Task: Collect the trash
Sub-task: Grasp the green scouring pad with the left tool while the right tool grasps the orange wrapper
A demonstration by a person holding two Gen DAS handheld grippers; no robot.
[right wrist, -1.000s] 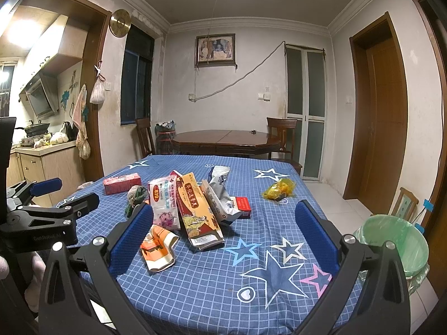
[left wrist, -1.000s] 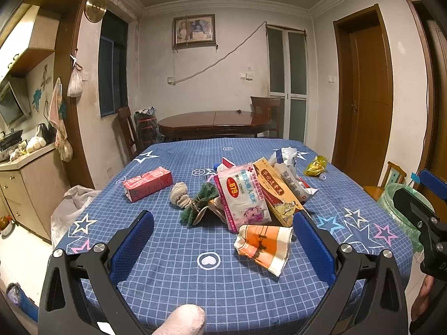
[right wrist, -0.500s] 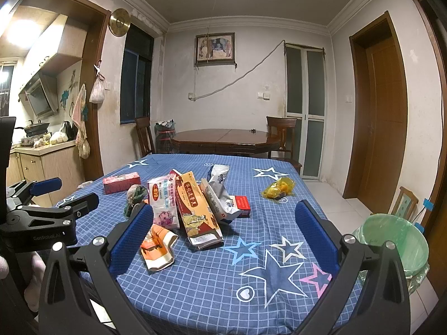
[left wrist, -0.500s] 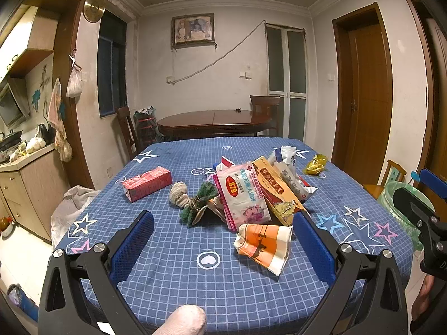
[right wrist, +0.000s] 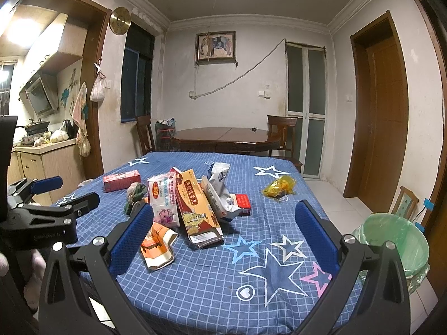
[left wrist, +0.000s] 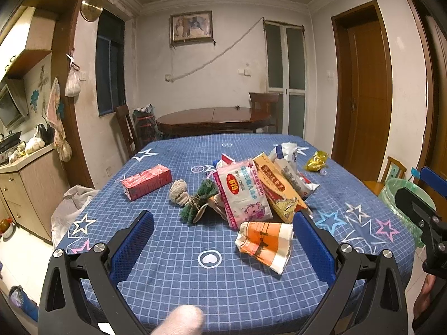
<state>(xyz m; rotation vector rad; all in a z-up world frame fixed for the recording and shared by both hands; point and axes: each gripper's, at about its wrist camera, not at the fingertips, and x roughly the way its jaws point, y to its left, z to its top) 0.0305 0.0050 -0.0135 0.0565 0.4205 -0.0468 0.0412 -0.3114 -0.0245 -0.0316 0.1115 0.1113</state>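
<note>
Trash lies piled mid-table on the blue checked cloth (left wrist: 173, 279): an orange-and-white wrapper (left wrist: 265, 241), a pink wipes pack (left wrist: 243, 192), a tan snack box (left wrist: 279, 188), a white bag (left wrist: 290, 173), a red carton (left wrist: 146, 181), a green-and-beige bundle (left wrist: 192, 199) and a yellow wrapper (left wrist: 315, 162). My left gripper (left wrist: 222, 247) hovers open over the near edge, the orange wrapper just inside its right finger. My right gripper (right wrist: 223, 236) is open too, nothing held, with the orange wrapper (right wrist: 156, 247) by its left finger. A green-lined bin (right wrist: 391, 245) stands right of the table.
A small red box (right wrist: 241, 202) sits behind the white bag. A brown dining table (right wrist: 226, 138) with chairs stands at the back wall. Kitchen cabinets (left wrist: 25, 184) line the left, a wooden door (right wrist: 382, 117) the right. A small chair (right wrist: 405, 203) is beside the bin.
Hardly anything has changed; both grippers stay open and hover over the near table edge with only a slight drift.
</note>
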